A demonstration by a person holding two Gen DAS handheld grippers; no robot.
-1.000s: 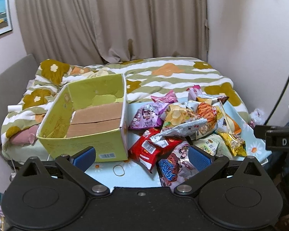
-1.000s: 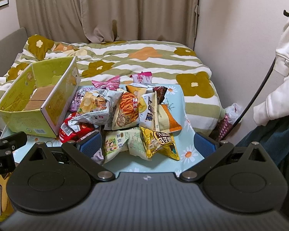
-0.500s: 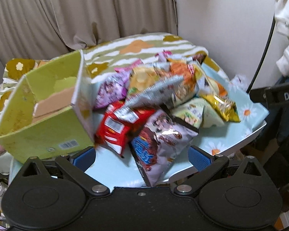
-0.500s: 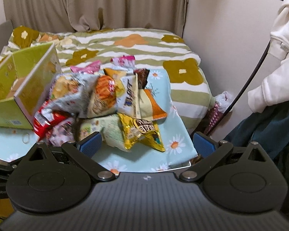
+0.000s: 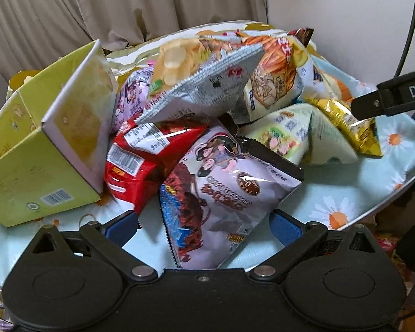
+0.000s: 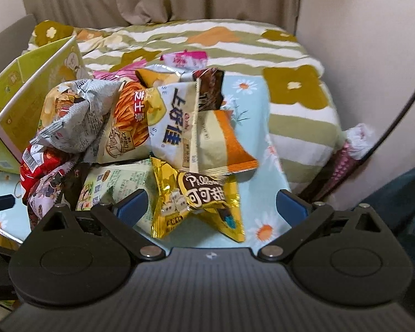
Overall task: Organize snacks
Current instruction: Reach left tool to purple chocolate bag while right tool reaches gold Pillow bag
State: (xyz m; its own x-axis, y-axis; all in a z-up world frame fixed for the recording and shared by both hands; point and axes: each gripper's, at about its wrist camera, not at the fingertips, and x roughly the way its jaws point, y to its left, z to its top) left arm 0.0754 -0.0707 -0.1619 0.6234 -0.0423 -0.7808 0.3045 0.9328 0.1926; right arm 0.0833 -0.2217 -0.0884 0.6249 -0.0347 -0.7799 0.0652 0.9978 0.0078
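At the near edge of the surface [image 5: 345, 199] the snack bags lie heaped. My left gripper [image 5: 204, 225] stands open around the white chocolate bag [image 5: 227, 191]; my right gripper [image 6: 211, 207] stands open around the gold bag [image 6: 199, 199]. Neither is gripped. I judge these bags light, puffed, slippery and easily crushed, so the crimped end seams are the safest hold. The red bag [image 5: 141, 160] and grey bag [image 5: 204, 74] overlap the white one and may drag. The green box [image 5: 41, 149] sits at the left edge, tilted.
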